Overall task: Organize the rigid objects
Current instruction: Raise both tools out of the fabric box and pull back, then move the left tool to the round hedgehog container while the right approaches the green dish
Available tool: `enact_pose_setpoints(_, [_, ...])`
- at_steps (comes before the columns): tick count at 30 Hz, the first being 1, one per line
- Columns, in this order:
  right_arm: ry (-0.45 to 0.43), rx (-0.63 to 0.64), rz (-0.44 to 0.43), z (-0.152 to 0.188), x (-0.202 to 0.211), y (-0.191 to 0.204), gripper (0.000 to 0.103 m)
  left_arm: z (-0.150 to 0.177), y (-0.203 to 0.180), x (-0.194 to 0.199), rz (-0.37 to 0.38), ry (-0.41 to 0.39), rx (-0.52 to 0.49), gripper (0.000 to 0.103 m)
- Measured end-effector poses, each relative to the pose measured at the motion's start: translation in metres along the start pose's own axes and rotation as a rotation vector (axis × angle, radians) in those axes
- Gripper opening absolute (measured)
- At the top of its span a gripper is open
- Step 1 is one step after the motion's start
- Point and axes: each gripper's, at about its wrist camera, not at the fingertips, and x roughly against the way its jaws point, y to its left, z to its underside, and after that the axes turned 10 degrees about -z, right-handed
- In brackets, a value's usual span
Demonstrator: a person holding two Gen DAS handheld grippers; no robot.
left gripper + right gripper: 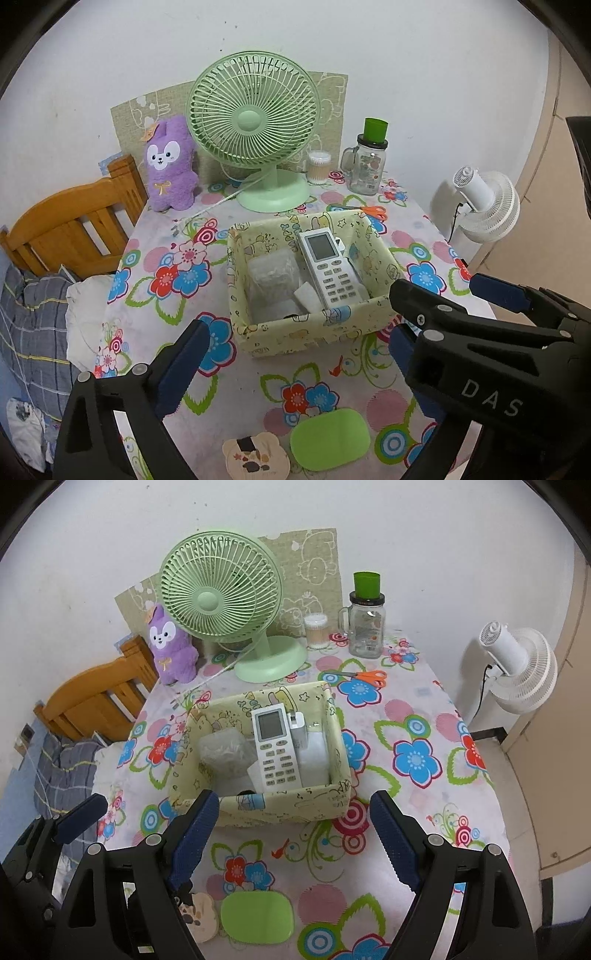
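Both my claws stand apart and empty — left claw (295, 354) and right claw (295, 834) just short of the box (280, 808), side by side. The remote (275, 749) lies inside it, ahead of my right claw, leaning among a charger (297, 729) and a plastic bag (225, 751). The remote looks light, stiff and slick — I'd take it across its narrow sides, near the middle.

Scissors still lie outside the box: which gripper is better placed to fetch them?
Probably the right gripper: open and empty, it is on the side where the orange-handled scissors lie, past the fabric box.
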Motion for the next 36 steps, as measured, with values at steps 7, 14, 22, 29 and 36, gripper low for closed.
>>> enact_pose_setpoints(7, [0.004, -0.012, 0.023, 0.009, 0.006, 0.002, 0.093, 0.01, 0.004, 0.007, 0.004, -0.002, -0.005, 0.101])
enact_pose_setpoints(14, [0.0, -0.02, 0.034, 0.022, 0.012, 0.005, 0.093, 0.019, 0.01, 0.01, 0.009, 0.003, -0.004, 0.101])
enact_pose_setpoints(22, [-0.021, 0.039, 0.049, 0.039, 0.017, 0.016, 0.093, 0.034, 0.017, 0.011, 0.016, 0.023, 0.003, 0.101])
enact_pose_setpoints(29, [-0.021, 0.051, 0.045, 0.051, 0.014, 0.022, 0.093, 0.046, 0.022, 0.012, 0.007, 0.011, -0.003, 0.101])
enact_pose_setpoints(36, [-0.028, 0.056, 0.072, 0.065, 0.008, 0.025, 0.093, 0.061, 0.031, 0.005, -0.008, 0.015, -0.004, 0.101])
